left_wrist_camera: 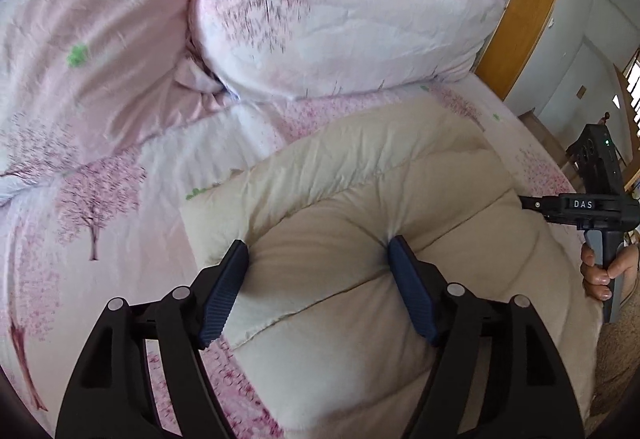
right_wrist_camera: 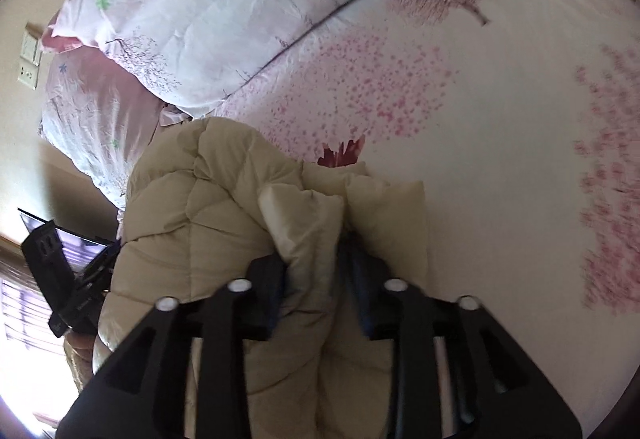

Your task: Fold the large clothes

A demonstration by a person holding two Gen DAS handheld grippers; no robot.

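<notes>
The cream padded coat [left_wrist_camera: 400,239] lies bunched on the flowered bed sheet [left_wrist_camera: 120,199], with a pillow [left_wrist_camera: 340,19] at twelve o'clock of it. The left gripper [left_wrist_camera: 318,251] straddles a puffy panel, its fingers spread wide with the tips sunk into the padding at either side. The right gripper [right_wrist_camera: 314,259] has a fold of the coat's edge between its fingers – whether it pinches or merely brackets it I cannot tell. This looks like mid-fold; next, probably, a firm hold and a carry-over – both hands together.

Cream garment [left_wrist_camera: 360,199] quilted matt cloth; bedsheet [right_wrist_camera: 500,127] smooth printed cotton-like cloth
</notes>
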